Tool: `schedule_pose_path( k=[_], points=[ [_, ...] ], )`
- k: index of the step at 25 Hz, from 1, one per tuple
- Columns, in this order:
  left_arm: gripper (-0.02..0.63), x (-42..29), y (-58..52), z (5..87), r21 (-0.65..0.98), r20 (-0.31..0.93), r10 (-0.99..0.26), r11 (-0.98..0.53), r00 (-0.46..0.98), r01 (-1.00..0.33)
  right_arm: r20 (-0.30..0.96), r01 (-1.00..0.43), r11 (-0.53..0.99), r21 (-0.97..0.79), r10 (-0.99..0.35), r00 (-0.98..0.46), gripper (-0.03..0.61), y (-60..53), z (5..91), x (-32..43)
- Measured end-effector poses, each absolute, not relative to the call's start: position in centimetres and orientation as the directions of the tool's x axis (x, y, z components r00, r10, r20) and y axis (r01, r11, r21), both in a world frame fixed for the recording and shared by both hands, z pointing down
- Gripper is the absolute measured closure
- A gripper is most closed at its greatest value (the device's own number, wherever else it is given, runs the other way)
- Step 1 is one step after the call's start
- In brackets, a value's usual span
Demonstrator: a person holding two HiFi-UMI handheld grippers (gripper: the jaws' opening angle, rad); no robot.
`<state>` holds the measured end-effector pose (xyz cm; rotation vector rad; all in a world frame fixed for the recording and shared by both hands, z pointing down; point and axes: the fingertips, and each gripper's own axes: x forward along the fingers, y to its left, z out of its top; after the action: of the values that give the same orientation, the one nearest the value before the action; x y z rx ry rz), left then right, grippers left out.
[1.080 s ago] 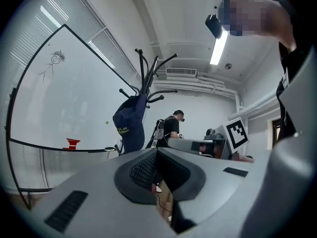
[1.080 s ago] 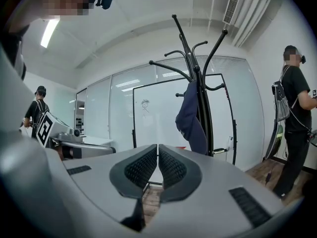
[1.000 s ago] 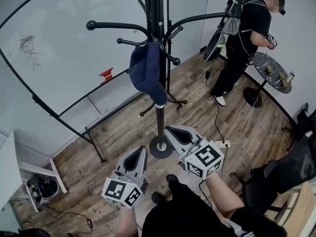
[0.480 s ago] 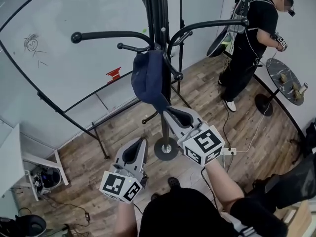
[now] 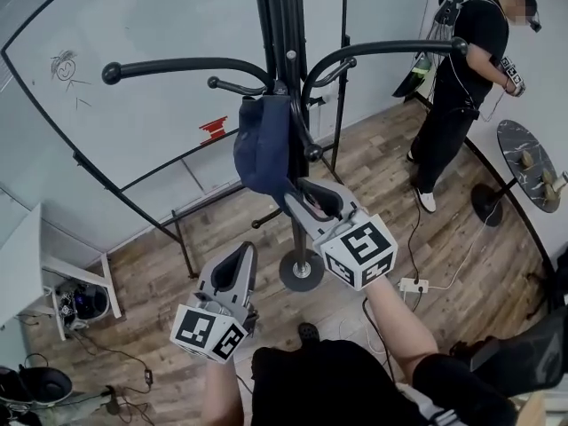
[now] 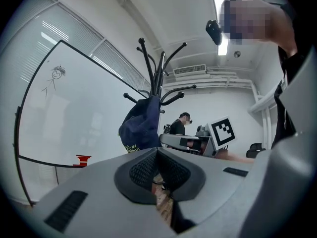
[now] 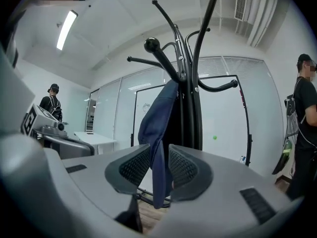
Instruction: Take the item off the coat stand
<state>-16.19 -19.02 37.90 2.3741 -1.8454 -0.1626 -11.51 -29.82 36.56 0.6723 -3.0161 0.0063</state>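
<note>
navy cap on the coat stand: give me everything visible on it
Navy fabric cap, soft-looking, hangs limp from a short hook of the black coat stand, brim pointing down. Small yellowish print near one edge, unreadable. The right gripper straddles the brim's lower end, jaws apart; whether the pads touch it can't be told.

Wood-plank floor (image 5: 222,231); whiteboard (image 5: 151,20) with stick-figure doodle (image 5: 64,64) at left; round marble table (image 5: 525,149) at right; ceiling strip light (image 7: 66,29).
</note>
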Motion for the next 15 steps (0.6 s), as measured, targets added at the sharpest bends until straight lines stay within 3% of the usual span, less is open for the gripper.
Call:
schedule_pose_path(
  k=[15],
  points=[
    [0.600,-16.7,-19.3,39.2,0.171,0.029,-0.981,-0.185,0.193,-0.968,0.025,-0.355,0.935,-0.013,-0.355,-0.934,0.500,-30.3,37.8,-13.4]
  ],
)
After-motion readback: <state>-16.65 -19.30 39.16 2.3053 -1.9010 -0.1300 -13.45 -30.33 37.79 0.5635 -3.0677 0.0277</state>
